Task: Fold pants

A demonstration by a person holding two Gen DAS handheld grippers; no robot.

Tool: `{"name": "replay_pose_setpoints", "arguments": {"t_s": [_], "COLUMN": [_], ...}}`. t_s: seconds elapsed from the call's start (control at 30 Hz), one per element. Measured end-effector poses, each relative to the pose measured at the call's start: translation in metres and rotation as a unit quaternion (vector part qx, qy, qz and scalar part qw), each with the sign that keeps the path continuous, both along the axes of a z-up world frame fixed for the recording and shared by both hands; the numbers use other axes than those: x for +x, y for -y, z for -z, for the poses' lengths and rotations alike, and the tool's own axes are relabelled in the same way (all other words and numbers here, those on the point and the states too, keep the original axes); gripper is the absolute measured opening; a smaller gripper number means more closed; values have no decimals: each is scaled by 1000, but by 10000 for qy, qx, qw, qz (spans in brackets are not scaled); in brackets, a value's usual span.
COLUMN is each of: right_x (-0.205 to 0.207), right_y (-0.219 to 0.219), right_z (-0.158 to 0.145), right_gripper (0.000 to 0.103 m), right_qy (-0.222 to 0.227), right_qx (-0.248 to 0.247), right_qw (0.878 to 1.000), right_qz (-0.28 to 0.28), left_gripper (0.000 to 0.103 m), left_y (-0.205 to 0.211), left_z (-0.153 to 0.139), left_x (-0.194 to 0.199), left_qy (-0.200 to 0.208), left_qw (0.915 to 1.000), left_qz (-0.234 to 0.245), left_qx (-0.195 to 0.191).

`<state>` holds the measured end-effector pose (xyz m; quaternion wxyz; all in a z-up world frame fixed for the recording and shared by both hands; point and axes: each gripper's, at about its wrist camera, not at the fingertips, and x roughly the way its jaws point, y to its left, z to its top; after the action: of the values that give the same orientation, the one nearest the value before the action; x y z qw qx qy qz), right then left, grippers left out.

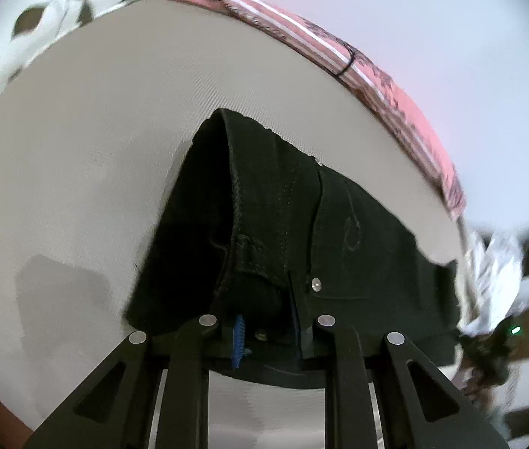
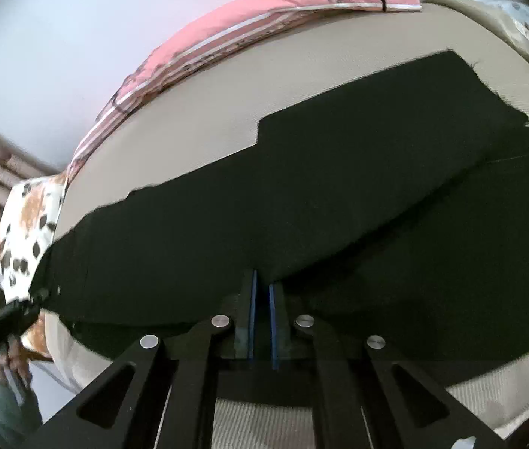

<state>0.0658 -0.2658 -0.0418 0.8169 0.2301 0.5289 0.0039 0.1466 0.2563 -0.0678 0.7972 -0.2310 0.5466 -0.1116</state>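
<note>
Left wrist view: the left gripper (image 1: pixel 270 321) is clamped on the waistband of the black pants (image 1: pixel 301 224), which lie on a beige bed (image 1: pixel 96 149). Right wrist view: the right gripper (image 2: pixel 261 314) is pinched nearly shut on the near edge of a leg. Gripping seems done; a joint lift and fold-over is judged next.

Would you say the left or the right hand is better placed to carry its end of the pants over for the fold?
Probably the right gripper: it pinches a leg of the pants, the flat free end. The left gripper is shut on the bulkier waistband.
</note>
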Motion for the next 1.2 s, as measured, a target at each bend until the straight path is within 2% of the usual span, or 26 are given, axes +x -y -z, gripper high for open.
{"name": "replay_pose_setpoints", "arguments": {"t_s": [0.17, 0.37, 0.47, 0.53, 0.67, 0.73, 0.77, 0.8, 0.83, 0.9, 1.0, 1.1, 1.2], "right_x": [-23, -38, -37, -34, -34, -33, -34, -35, -37, -40, -48, -54, -54], "right_y": [-7, -9, -10, -13, -15, -12, -11, -8, -4, 7, 33, 68, 104], "right_z": [4, 6, 19, 31, 40, 39, 38, 36, 33, 27, 20, 10, 7], "right_gripper": [4, 4, 4, 4, 11, 23, 27, 35, 37, 38, 39, 39, 39], "right_qy": [-266, -421, -638, -823, -874, -870, -858, -842, -781, -677, -568, -355, -171], "right_qx": [54, 51, 74, 78, 110, 324, 358, 354, 391, 472, 573, 457, 540], "right_qw": [9995, 9989, 9977, 9963, 9958, 9954, 9953, 9955, 9959, 9965, 9967, 9972, 9950], "right_qz": [-138, -182, -205, -234, -234, -242, -259, -255, -242, -159, 121, 471, 829], "left_gripper": [20, 20, 20, 23, 30, 37, 45, 49, 51, 57, 58, 58, 58], "left_y": [-2, -2, 5, 13, 33, 39, 42, 42, 44, 47, 47, 56, 80], "left_z": [19, 20, 26, 31, 27, 23, 21, 20, 16, 10, -2, -20, -34], "left_x": [5, -5, -5, -5, -11, -15, -16, -18, -21, -27, -41, -58, -69], "left_qy": [-254, -309, -274, -274, -14, 85, 118, 148, 215, 293, 415, 822, 1205], "left_qw": [9984, 9977, 9958, 9930, 9841, 9793, 9767, 9757, 9744, 9719, 9695, 9628, 9586], "left_qz": [363, 507, 653, 693, 722, 648, 625, 610, 624, 654, 579, 458, 638], "left_qx": [349, 337, 577, 916, 1624, 1916, 2050, 2098, 2150, 2240, 2347, 2531, 2500]}}
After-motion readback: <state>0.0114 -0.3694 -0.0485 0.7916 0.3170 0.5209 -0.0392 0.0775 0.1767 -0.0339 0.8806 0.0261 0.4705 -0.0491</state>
